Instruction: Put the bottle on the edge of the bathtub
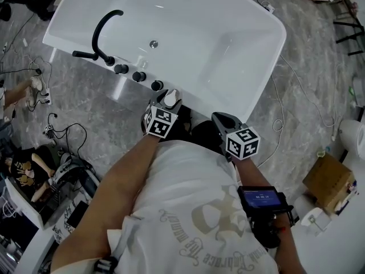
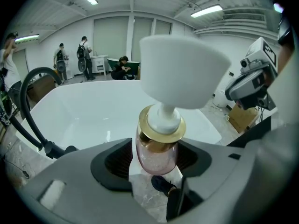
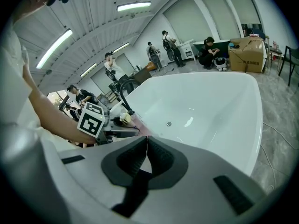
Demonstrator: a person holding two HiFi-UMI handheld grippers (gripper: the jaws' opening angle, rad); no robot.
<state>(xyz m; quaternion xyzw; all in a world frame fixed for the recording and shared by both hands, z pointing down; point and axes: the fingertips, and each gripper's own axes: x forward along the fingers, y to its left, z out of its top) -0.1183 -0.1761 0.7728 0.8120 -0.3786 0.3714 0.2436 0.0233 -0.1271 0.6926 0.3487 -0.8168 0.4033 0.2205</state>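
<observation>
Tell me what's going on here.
A person with a gripper in each hand stands at the bathtub. The bottle stands upright between the jaws of the left gripper, apparently resting on the tub's near edge. The jaws are wide apart and do not seem to press on it. The right gripper is shut and empty, off to the side.

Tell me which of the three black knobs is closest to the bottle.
The knob farthest from the faucet, beside the bottle; the other two knobs sit closer to it.
</observation>
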